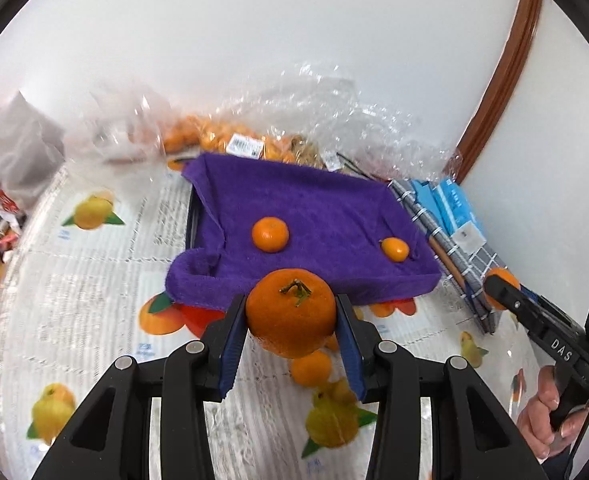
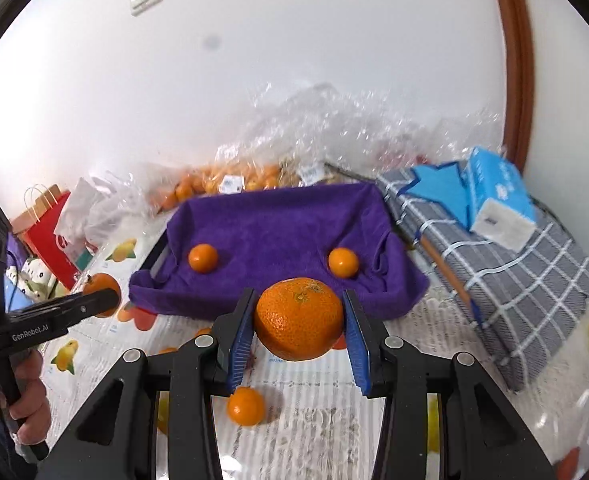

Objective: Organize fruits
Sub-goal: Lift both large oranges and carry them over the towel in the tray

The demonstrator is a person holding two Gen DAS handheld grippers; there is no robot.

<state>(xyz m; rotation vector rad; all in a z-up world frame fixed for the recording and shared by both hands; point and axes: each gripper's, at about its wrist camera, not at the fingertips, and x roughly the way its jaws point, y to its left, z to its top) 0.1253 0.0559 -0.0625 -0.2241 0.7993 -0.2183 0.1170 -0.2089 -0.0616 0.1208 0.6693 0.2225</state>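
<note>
In the left wrist view my left gripper (image 1: 290,305) is shut on a stemmed mandarin (image 1: 290,320), raised just in front of a purple towel-lined tray (image 1: 314,196). Two small mandarins (image 1: 270,234) (image 1: 394,249) lie on the towel. My right gripper (image 2: 298,301) is shut on a second large mandarin (image 2: 298,320), in front of the same tray (image 2: 274,220), where the two mandarins (image 2: 203,258) (image 2: 343,263) show again. One loose mandarin (image 2: 246,406) rests on the tablecloth below the right gripper. Each gripper also appears at the edge of the other's view, held by a hand.
A clear plastic bag of mandarins (image 2: 230,180) lies behind the tray against the white wall. To the right are a grey checked cloth (image 2: 514,280) and a blue tissue box (image 2: 498,204). A red paper bag (image 2: 50,232) and clutter stand at the left.
</note>
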